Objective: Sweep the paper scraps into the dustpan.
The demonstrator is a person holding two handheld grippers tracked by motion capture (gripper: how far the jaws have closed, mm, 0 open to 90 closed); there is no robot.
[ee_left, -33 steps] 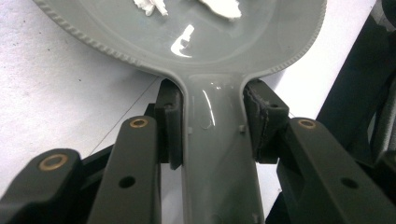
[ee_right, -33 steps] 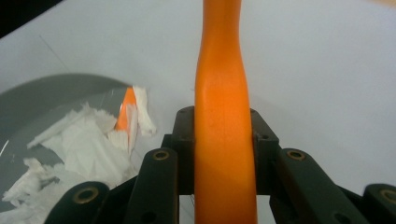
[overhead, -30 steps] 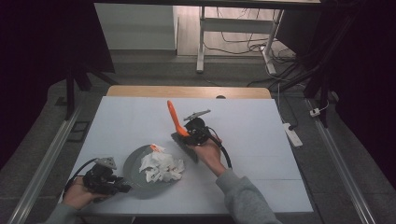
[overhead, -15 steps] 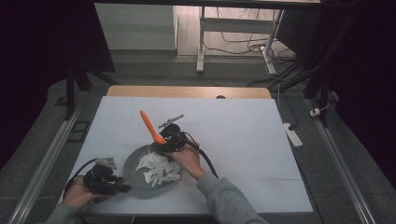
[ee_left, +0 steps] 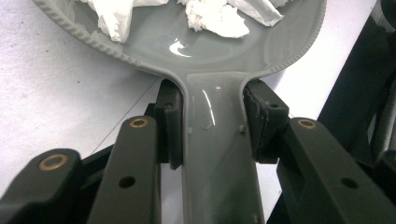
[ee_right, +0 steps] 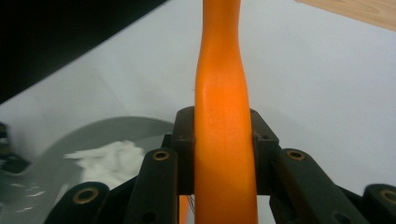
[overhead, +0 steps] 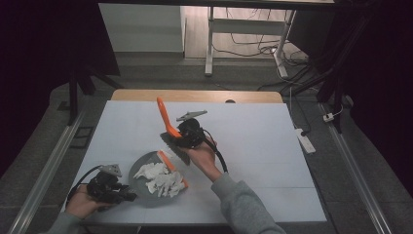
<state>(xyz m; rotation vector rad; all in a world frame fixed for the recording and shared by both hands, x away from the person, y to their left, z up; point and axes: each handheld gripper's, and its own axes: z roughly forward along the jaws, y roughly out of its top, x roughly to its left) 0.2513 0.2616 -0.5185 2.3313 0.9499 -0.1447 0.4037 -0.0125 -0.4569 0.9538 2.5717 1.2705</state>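
- Left gripper (ee_left: 212, 126) is clamping the grey dustpan's handle (ee_left: 217, 168); dustpan (overhead: 141, 168), holding white scraps (overhead: 158, 178), is sitting near the table's front-left.
- Right gripper (ee_right: 223, 144) is pinching the orange brush handle (ee_right: 223, 130) just above it.

pan (overhead: 141, 170) grey | scraps (overhead: 160, 178) white | brush handle (overhead: 164, 116) orange | table (overhead: 253, 131) pale

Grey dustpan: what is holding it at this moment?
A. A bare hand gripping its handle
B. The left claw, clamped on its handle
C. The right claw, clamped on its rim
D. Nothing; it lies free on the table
B: in the left gripper view, the left claw has both pads pressed against the handle of the grey dustpan, while the right claw grips the orange brush handle.
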